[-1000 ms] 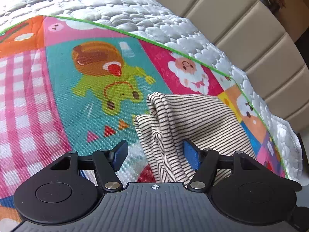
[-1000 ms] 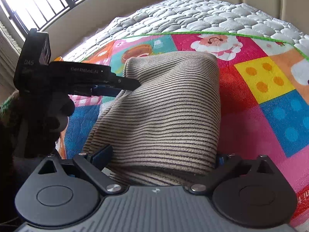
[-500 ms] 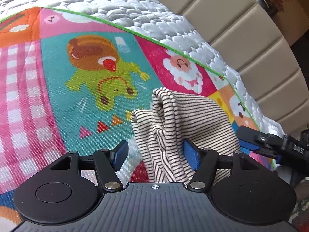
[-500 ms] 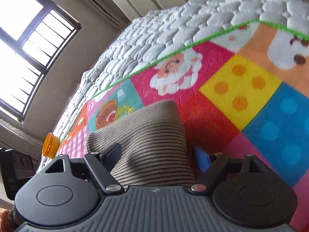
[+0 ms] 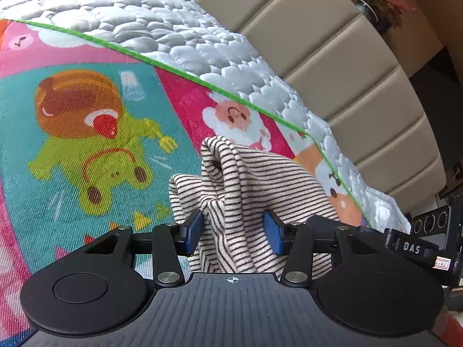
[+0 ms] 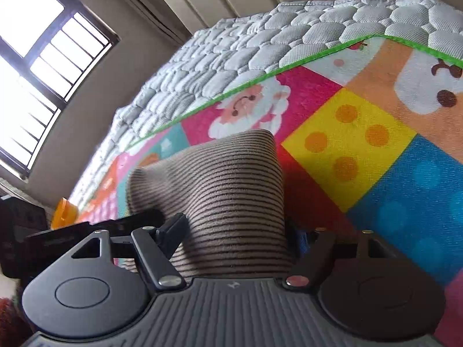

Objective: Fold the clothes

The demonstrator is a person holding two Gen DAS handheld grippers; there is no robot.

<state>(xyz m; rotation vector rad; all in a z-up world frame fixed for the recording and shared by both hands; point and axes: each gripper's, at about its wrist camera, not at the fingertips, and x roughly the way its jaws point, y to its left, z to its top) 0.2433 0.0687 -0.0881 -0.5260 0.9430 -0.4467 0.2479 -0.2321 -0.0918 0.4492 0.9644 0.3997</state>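
A cream garment with thin dark stripes point(image 5: 260, 179) lies bunched on a bright cartoon play mat point(image 5: 86, 115). My left gripper point(image 5: 233, 228) has its jaws closing, and both blue pads touch a gathered fold of the cloth between them. The right gripper's black finger point(image 5: 361, 231) reaches in at the garment's right side. In the right wrist view the garment point(image 6: 231, 173) rises as a folded hump that fills the whole gap of my right gripper point(image 6: 235, 234). That gripper's jaws are also closing on it, and its right pad is half hidden. The left gripper's finger point(image 6: 130, 222) shows at the left.
The mat point(image 6: 347, 133) covers a grey quilted mattress point(image 5: 144, 8) with a padded beige headboard point(image 5: 332, 72) behind it. A barred window point(image 6: 37, 57) is at the left, an orange object point(image 6: 63, 212) sits near the mat's edge, and a potted plant point(image 5: 379, 3) stands beyond the headboard.
The left jaws have narrowed until both pads meet the bunched cloth. The right gripper has swung in beside the garment, rolled, and narrowed its jaws around the folded hump.
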